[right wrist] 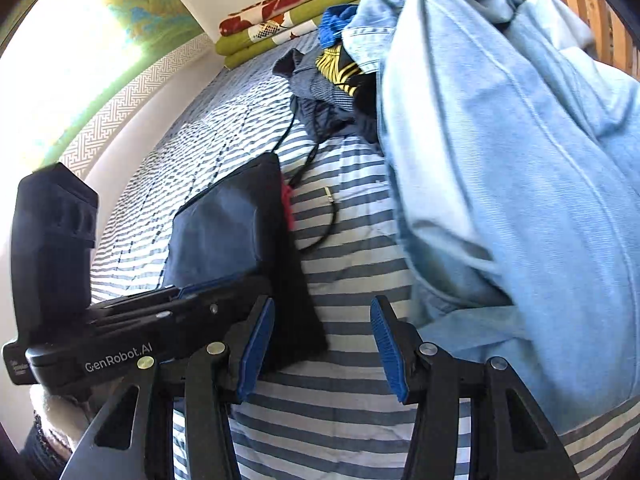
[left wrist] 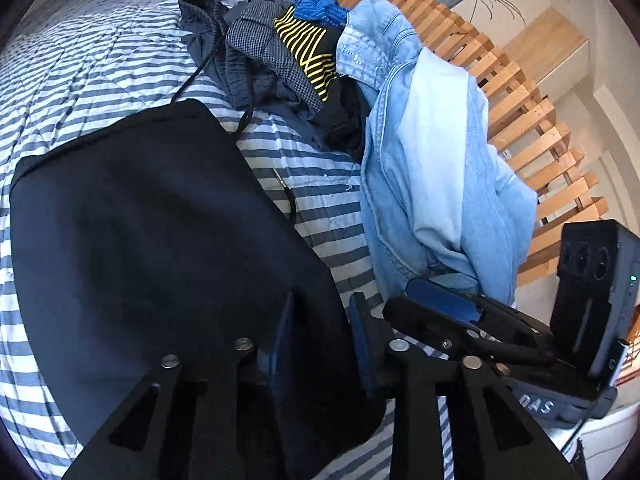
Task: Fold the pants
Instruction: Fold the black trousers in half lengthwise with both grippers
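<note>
The folded dark pants (left wrist: pixel 152 240) are laid flat on the striped bed (left wrist: pixel 100 80), apparently finished. The left tool (left wrist: pixel 320 340) is held narrowly parted, the right tool (right wrist: pixel 322 350) wide; both are empty.

The bed (left wrist: pixel 100 60) wears a blue-and-white striped quilt. Dark folded pants (left wrist: pixel 152 248) lie flat on it near the front edge. Beside them a thin black cord (right wrist: pixel 316 220) curls over the stripes. Along the side by the wooden slats sprawls a pale denim garment (left wrist: pixel 432 184), and behind it sits a heap of dark and striped clothes (left wrist: pixel 280 56). Green patterned cushions (right wrist: pixel 288 20) are stacked at the far end.
</note>
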`<action>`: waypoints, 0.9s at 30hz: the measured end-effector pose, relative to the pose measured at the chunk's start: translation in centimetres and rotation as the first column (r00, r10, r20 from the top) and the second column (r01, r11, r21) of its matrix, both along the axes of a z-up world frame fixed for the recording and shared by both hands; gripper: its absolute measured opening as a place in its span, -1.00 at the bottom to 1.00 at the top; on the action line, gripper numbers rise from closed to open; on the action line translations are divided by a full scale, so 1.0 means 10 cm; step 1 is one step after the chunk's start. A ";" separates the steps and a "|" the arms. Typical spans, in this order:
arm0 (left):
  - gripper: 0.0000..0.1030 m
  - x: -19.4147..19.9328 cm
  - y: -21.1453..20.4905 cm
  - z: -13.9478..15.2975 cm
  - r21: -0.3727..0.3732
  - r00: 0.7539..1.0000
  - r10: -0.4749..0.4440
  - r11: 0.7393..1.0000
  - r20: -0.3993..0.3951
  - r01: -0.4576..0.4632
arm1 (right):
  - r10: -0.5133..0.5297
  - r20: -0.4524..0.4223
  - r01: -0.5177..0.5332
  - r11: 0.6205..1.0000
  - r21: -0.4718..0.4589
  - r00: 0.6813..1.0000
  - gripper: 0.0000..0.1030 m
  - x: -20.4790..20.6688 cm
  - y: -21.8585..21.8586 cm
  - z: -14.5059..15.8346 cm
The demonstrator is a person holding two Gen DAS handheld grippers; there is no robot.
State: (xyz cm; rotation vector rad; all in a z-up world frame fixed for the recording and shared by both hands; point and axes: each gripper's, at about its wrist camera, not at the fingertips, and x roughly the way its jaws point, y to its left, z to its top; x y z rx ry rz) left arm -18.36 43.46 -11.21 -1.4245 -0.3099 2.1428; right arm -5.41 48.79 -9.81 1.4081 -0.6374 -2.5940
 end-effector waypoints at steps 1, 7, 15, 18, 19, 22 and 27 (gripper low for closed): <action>-0.14 0.06 -0.07 0.10 0.003 0.999 0.006 1.000 -0.034 -0.006 | -0.003 -0.003 0.003 1.000 -0.004 1.000 -0.10 0.00 0.05 0.00; 0.25 0.51 -1.05 0.43 -0.033 0.982 0.101 0.994 -0.163 -0.108 | 0.023 -0.015 -0.024 0.999 -0.044 1.000 -0.10 -0.02 0.08 0.02; 0.14 0.61 -1.58 -0.14 -0.073 0.988 0.149 0.986 -0.031 -0.150 | 0.155 -0.025 -0.155 0.988 0.009 0.988 -0.11 -0.24 -0.47 -0.04; 0.14 0.53 -1.46 -0.36 -0.130 0.991 0.134 0.982 -0.028 -0.137 | 0.171 0.028 -0.173 0.982 0.075 0.985 -0.11 -0.43 -0.66 -0.23; 0.14 0.51 -1.41 -0.43 -0.171 0.992 0.124 0.977 -0.038 -0.128 | 0.160 0.046 -0.165 0.978 0.130 0.986 -0.11 -0.51 -0.70 -0.30; 0.14 0.50 -1.39 -0.49 -0.185 0.992 0.127 0.974 -0.028 -0.130 | 0.152 0.061 -0.160 0.972 0.170 0.987 -0.13 -0.68 -0.68 -0.43; 0.21 0.28 -1.69 -0.35 -0.064 0.973 0.233 0.971 0.010 -0.232 | 0.187 0.048 -0.193 0.963 0.188 0.981 -0.04 -0.72 -0.61 -0.25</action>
